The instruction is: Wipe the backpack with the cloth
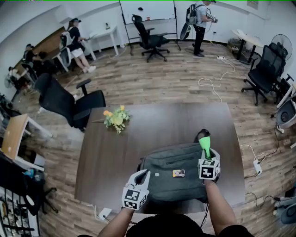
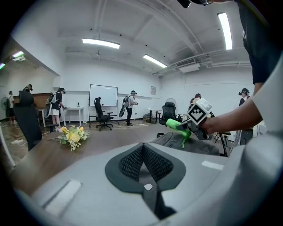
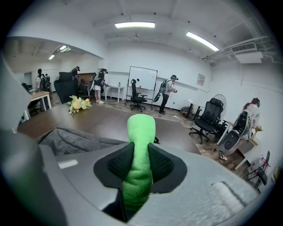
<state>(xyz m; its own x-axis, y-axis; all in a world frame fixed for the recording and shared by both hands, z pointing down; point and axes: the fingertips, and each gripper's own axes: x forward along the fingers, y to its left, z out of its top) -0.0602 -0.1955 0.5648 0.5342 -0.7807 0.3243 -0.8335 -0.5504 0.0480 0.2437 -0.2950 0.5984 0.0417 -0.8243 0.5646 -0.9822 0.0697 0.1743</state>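
A dark grey backpack lies flat on the near part of the brown table. My right gripper is shut on a rolled green cloth, which sticks out between its jaws above the backpack's right end. The same cloth shows in the head view, and the cloth shows again in the left gripper view over the backpack. My left gripper hovers at the backpack's left edge; its jaws meet with nothing between them.
A yellow flower bunch lies on the table's far left. A black office chair stands beside the table's left side. Several people, desks, more chairs and a whiteboard fill the room behind. Cables trail on the wooden floor at right.
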